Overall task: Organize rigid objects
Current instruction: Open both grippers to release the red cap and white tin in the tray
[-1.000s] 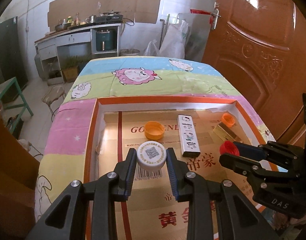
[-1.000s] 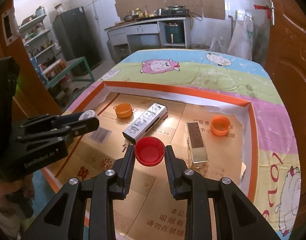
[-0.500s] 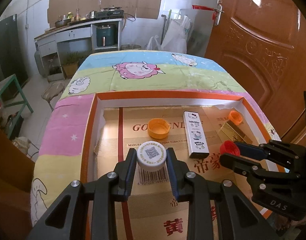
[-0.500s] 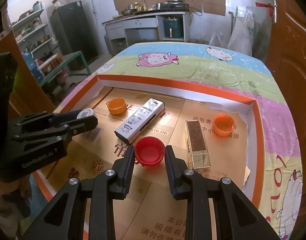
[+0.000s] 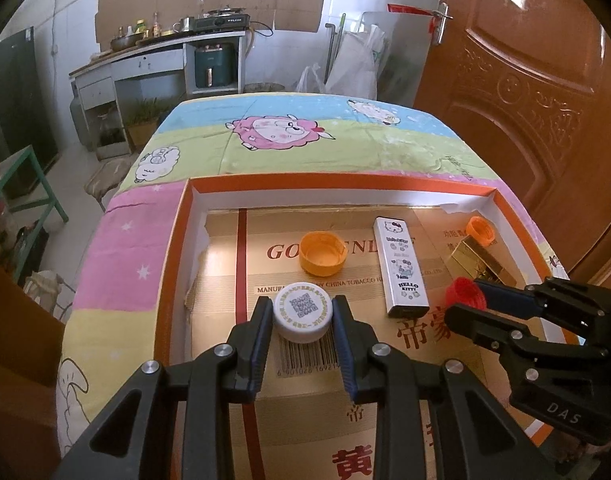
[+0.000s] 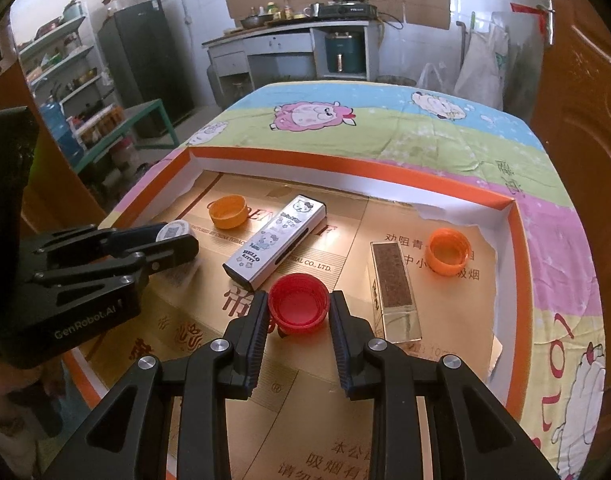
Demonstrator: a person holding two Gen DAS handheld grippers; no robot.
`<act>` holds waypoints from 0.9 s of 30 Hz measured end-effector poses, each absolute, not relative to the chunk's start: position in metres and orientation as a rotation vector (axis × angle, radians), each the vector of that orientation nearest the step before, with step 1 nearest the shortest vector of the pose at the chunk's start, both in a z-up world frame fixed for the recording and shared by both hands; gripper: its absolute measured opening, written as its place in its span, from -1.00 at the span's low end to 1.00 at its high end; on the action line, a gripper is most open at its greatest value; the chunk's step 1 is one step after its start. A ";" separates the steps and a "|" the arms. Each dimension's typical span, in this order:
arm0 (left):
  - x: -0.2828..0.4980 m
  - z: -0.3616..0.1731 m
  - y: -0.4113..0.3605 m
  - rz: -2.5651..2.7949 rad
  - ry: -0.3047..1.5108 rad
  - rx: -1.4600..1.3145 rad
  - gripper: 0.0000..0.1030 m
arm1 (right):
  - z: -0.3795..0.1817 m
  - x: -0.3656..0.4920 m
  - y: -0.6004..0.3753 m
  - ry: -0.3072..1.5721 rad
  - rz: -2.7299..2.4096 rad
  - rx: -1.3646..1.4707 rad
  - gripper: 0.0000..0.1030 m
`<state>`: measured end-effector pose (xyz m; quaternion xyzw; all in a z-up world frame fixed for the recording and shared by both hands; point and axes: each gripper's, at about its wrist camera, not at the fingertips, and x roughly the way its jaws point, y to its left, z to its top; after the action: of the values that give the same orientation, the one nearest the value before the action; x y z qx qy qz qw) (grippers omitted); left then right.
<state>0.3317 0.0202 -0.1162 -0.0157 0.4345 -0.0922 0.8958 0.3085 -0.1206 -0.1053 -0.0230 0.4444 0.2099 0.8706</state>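
Caps are both pinched already, white cap [image 5: 302,312] in left gripper [image 5: 302,322], red cap [image 6: 298,307] in right gripper [image 6: 298,316], so I'd keep them level and set them down near the tray [image 6: 345,168] edge.

White box [image 5: 401,268]: "HELLO KITTY" on lid. Cardboard floor [image 5: 289,412] of tray: red "GO", rest of word hidden; small line "CHINA TOBACCO"; barcode under white cap, digits "6 901028"; big red Chinese signs, gold Chinese signs. Right view, same cardboard: "CO., LTD." and more Chinese writing. Right tongs [image 5: 463,300] body: "DAS". Left tongs [image 6: 177,240] body: "GenRobot.AI". White cap [image 5: 303,311]: QR code, ring of tiny writing too small to read.
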 end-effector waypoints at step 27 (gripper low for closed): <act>0.329 -0.119 0.016 -0.201 0.899 -0.010 -0.20 | -0.108 0.308 -0.112 0.953 0.396 -0.121 -0.09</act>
<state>0.3294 0.0163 -0.1192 -0.0048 0.4336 -0.0970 0.8958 0.3077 -0.1116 -0.1082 -0.0578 0.4554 0.1890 0.8681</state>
